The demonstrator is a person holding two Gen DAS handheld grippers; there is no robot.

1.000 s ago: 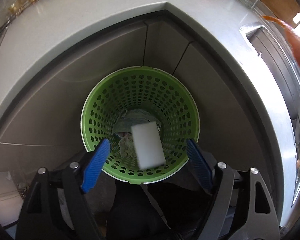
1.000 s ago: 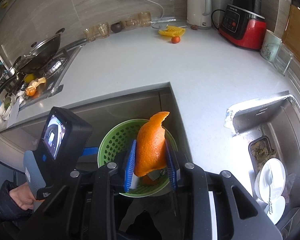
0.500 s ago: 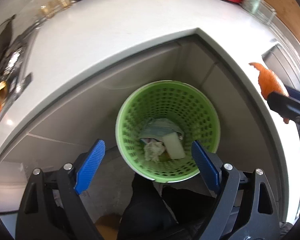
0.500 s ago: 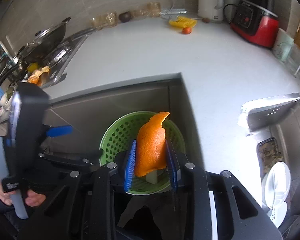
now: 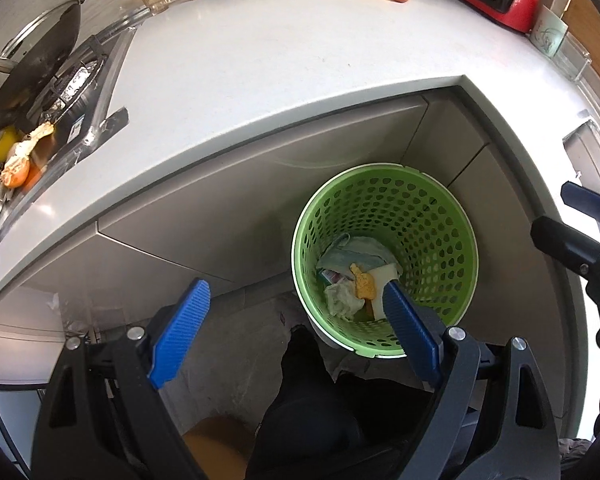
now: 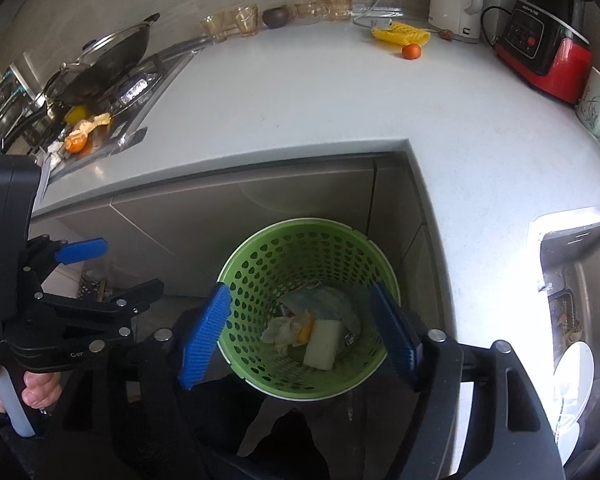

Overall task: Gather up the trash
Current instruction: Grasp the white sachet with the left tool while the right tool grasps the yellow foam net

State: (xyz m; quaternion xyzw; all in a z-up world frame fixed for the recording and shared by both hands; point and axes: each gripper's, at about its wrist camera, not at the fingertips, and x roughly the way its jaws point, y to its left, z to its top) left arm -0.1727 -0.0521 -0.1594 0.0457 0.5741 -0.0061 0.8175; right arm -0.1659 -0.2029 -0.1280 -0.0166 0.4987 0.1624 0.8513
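Note:
A green perforated basket (image 5: 420,216) (image 6: 300,256) stands on the floor in the corner under the white countertop. Inside lie an orange peel (image 5: 363,283) (image 6: 305,330), a white sponge block (image 6: 320,344), crumpled paper (image 5: 340,300) and a bluish cloth. My right gripper (image 6: 299,286) hangs over the basket with its jaws opening and nothing between them. My left gripper (image 5: 293,282) is open and empty, up and to the left of the basket. One of its blue fingers (image 6: 80,250) shows at the left of the right wrist view.
The countertop (image 6: 320,112) wraps the corner. A stove with a lidded wok (image 6: 104,60) and peel scraps (image 6: 80,136) sits far left. At the back are glasses, a yellow net, a small orange fruit (image 6: 411,51), a kettle and a red appliance (image 6: 540,52). A sink with dishes (image 6: 572,360) lies right.
The right gripper's jaws have spread and the orange peel it held now lies in the basket. The left gripper has risen and shifted left, away from the basket; its sponge has landed inside.

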